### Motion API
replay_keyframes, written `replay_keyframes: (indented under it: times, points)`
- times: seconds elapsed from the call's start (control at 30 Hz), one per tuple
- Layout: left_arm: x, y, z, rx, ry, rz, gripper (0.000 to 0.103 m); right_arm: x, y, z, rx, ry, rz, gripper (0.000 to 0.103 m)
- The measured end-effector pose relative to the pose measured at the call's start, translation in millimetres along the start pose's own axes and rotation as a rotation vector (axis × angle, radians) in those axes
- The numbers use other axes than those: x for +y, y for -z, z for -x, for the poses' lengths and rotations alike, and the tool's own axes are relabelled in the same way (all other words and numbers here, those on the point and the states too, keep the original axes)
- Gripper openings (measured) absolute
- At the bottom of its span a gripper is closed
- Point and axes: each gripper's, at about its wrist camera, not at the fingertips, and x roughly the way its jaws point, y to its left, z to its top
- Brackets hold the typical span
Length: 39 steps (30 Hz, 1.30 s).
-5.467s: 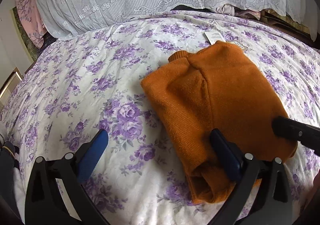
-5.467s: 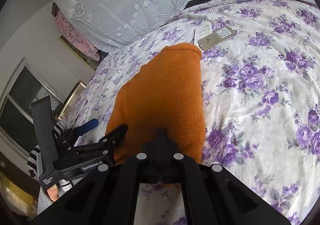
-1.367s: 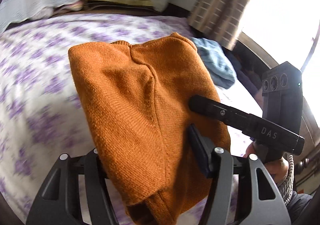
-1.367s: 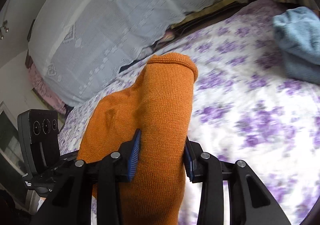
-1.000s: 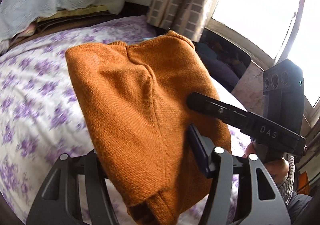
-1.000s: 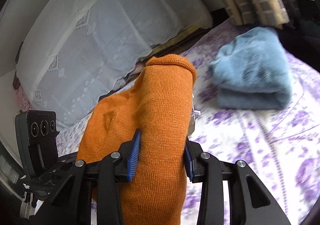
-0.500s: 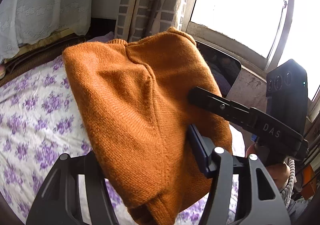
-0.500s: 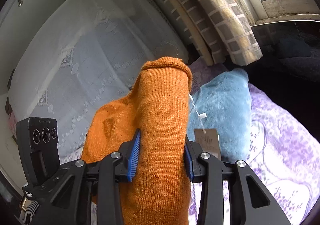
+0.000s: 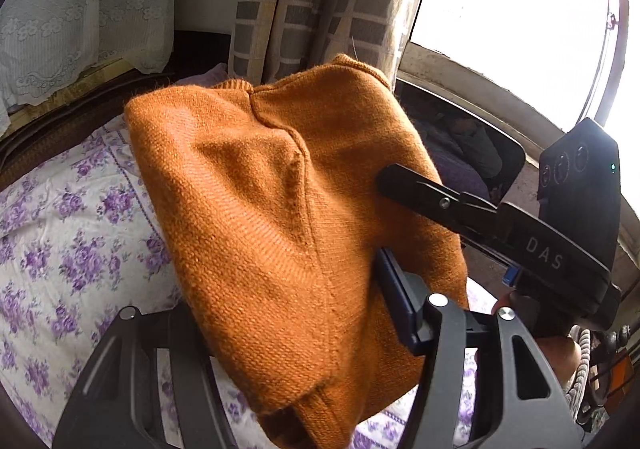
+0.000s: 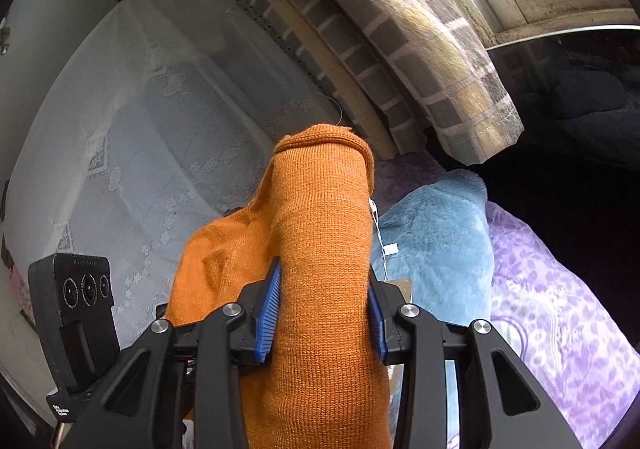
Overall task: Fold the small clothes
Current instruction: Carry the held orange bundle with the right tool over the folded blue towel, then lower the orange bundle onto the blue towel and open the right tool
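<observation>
A folded orange knit sweater (image 9: 272, 209) hangs in the air above the bed, carried by both grippers. My left gripper (image 9: 288, 285) is shut on its near edge. One blue pad (image 9: 394, 305) presses the right side, and the other finger is hidden under the knit. My right gripper (image 10: 322, 309) is shut on the sweater's (image 10: 320, 249) folded side, a blue pad (image 10: 270, 309) on each flank. Its black body (image 9: 500, 225) reaches in from the right in the left wrist view. A paper tag (image 10: 400, 285) dangles beside the sweater.
A folded fluffy blue garment (image 10: 436, 245) lies on the purple-flowered bedsheet (image 10: 560, 321) just beyond the sweater. A checked curtain (image 9: 320, 1) and a bright window (image 9: 520, 17) stand ahead, with dark things on the ledge (image 10: 580, 121). White lace cloth (image 10: 160, 129) covers the left.
Both grippers have carried the sweater up off the bed and across towards the window end. The blue folded garment has come closer below it.
</observation>
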Motion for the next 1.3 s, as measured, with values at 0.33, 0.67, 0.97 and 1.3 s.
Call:
replay_keyframes:
  times: [0.33,0.67,0.97,1.3]
  points:
    - [23.8,1.7,-54.9,0.008,-0.168,0.004,0.084,-59.2,4.2,-41.4,0.030,0.069,-0.095,0.036]
    - [62.7,30.6,-79.1,-0.015,-0.134,0.160,0.099,-78.7,15.3,-62.8,0.066,0.098,-0.091,0.052]
    - [38.9,39.0,-50.9,-0.063,-0.245,0.117,0.099,-50.2,28.9,-32.4,-0.063,0.148,0.073,0.054]
    - [47.6,58.1,-7.8,-0.118,-0.372,0.186,0.099,-19.5,64.4,16.7,-0.159,0.259,0.192,0.054]
